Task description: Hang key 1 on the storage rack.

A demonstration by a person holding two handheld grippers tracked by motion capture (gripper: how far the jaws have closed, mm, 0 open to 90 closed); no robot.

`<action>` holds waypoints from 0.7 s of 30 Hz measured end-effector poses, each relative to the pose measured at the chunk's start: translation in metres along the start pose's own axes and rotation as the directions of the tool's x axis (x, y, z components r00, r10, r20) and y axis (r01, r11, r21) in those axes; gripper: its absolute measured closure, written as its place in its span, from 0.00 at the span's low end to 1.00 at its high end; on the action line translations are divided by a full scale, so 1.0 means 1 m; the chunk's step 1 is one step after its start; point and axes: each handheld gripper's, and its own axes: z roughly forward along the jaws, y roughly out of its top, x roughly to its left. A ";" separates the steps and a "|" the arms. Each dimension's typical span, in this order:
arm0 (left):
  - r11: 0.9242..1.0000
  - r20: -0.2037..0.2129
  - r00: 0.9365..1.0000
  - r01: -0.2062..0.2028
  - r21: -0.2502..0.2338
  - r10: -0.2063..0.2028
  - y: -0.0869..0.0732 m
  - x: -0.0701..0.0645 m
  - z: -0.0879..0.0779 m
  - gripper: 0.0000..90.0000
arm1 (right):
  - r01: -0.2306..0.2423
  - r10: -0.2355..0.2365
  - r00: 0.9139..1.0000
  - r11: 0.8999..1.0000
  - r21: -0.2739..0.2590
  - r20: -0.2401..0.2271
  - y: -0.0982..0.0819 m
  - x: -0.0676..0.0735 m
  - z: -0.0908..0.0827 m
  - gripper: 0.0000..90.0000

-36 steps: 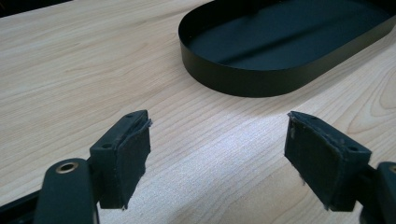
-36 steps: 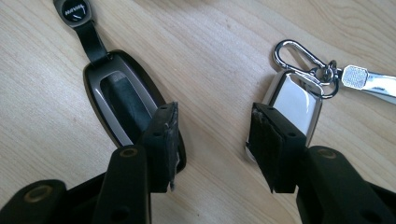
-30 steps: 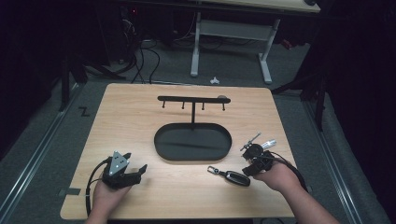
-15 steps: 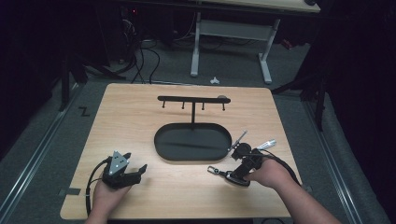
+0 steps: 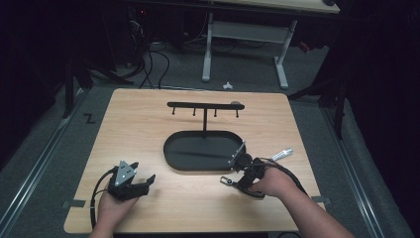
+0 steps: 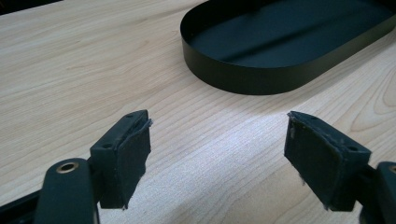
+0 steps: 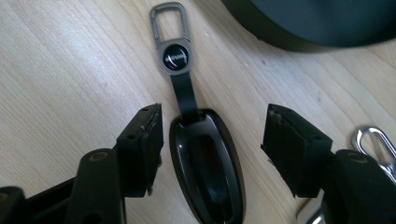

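A black key fob (image 7: 208,172) lies flat on the wooden table, its strap leading to a grey carabiner clip (image 7: 169,21) (image 5: 226,180). My right gripper (image 7: 212,123) (image 5: 239,179) straddles the fob low over the table. Its jaws have just been closing, with the fob between them and a gap left on each side, so the pads do not press on it. My left gripper (image 5: 143,173) (image 6: 218,135) rests at the front left, open with nothing between its pads. A black oval tray (image 5: 171,158) (image 6: 243,74) carries a post with a hook bar (image 5: 204,105).
The tray's edge (image 7: 289,28) lies just beyond the clip. A silver clip (image 7: 373,140) sits beside my right jaw, and a small silver piece (image 5: 282,154) lies right of the tray. Bare wood stretches between the two grippers. Desk legs and cables stand on the floor behind.
My right gripper has moved left and slightly down from beside the tray's right end to over the key fob. The left gripper has stayed put.
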 end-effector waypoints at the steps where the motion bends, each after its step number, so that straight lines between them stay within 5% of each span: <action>1: 1.000 0.001 1.000 -0.001 0.001 0.001 0.000 0.000 0.000 0.26 | 0.011 -0.011 1.000 1.000 0.009 -0.008 0.003 0.002 0.003 0.43; 7: 1.000 0.001 1.000 -0.001 0.001 0.001 0.000 0.000 0.000 0.26 | 0.067 -0.067 0.998 0.997 0.032 -0.020 0.012 0.006 0.012 0.52; 11: 1.000 0.001 1.000 -0.003 0.003 0.003 0.000 0.000 0.000 0.26 | 0.069 -0.068 0.996 0.997 0.034 -0.054 0.015 0.004 0.016 0.61; 21: 1.000 0.000 1.000 -0.011 0.009 0.011 0.000 -0.001 0.001 0.26 | 0.116 -0.113 0.992 0.991 0.061 -0.055 0.020 0.004 0.024 0.75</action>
